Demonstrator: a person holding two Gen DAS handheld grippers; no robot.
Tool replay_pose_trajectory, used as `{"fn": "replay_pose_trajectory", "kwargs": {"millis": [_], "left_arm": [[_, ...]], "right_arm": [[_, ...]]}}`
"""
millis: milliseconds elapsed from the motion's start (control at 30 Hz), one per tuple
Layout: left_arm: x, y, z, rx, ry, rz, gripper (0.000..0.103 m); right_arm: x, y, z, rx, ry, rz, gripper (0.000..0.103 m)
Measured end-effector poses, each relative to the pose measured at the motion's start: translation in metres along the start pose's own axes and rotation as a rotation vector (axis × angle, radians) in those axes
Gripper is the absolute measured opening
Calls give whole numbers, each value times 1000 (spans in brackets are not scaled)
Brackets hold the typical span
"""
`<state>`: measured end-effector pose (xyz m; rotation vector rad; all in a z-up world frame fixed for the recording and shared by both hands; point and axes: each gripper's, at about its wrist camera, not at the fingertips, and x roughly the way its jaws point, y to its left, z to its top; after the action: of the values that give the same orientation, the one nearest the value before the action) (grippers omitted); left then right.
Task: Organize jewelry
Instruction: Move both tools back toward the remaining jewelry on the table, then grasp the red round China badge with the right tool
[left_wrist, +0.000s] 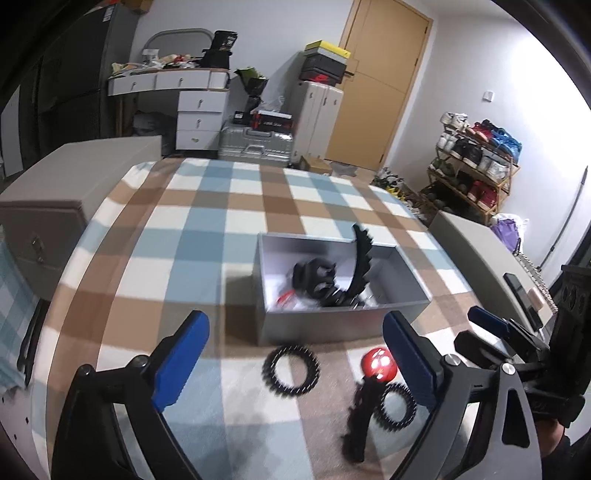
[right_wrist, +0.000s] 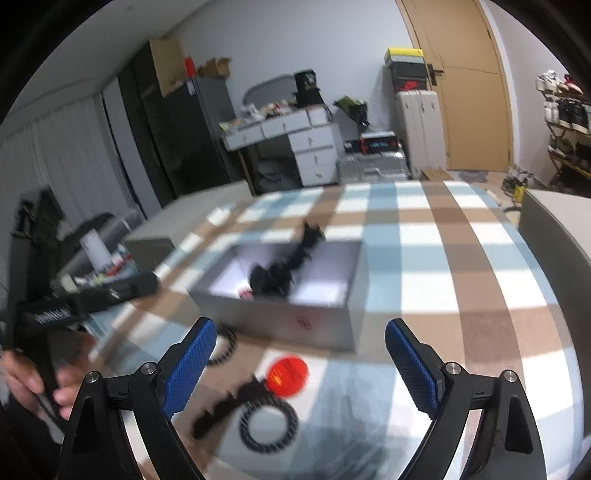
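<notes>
An open grey box (left_wrist: 314, 325) stands mid-table with black spiked jewelry (left_wrist: 325, 280) piled inside and one piece sticking up over its rim. In front of it on the plaid cloth lie a black spiked ring (left_wrist: 291, 371), a red ball (left_wrist: 378, 365), a second black ring (left_wrist: 397, 404) and a black spiked strip (left_wrist: 358, 424). My left gripper (left_wrist: 293, 360) is open above the first ring and holds nothing. My right gripper (right_wrist: 301, 369) is open and holds nothing, with the red ball (right_wrist: 288, 374), ring (right_wrist: 267, 424) and strip (right_wrist: 225, 406) below it. The box (right_wrist: 277, 317) lies just beyond.
A grey case (left_wrist: 44, 206) flanks the table on the left and another grey case (left_wrist: 476, 251) on the right, with a dark phone-like item (left_wrist: 515, 286) on it. A hand (right_wrist: 22, 376) holds the left tool at the left edge. A dresser, suitcases, a door and a shoe rack stand behind.
</notes>
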<state>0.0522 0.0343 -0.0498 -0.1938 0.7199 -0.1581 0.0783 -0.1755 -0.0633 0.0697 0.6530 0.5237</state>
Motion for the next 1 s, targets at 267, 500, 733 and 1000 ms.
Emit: {"fn": "replay_pose_trajectory", "kwargs": {"millis": [267,500,733,1000], "left_arm": [[-2,9,-29,16,24,75,101],[-2,12,-48,41,64,108,102],[-4,20,-57,27,86,97,102],[-2,30,-62,-5,99,85,102]], "right_arm": [[23,-3,-27,37,119,-30,94],[39,1,-25,77,168,-8,89],[60,8,-22,83,210,-54,76],[70,19,-24,46,231,-128,67]]}}
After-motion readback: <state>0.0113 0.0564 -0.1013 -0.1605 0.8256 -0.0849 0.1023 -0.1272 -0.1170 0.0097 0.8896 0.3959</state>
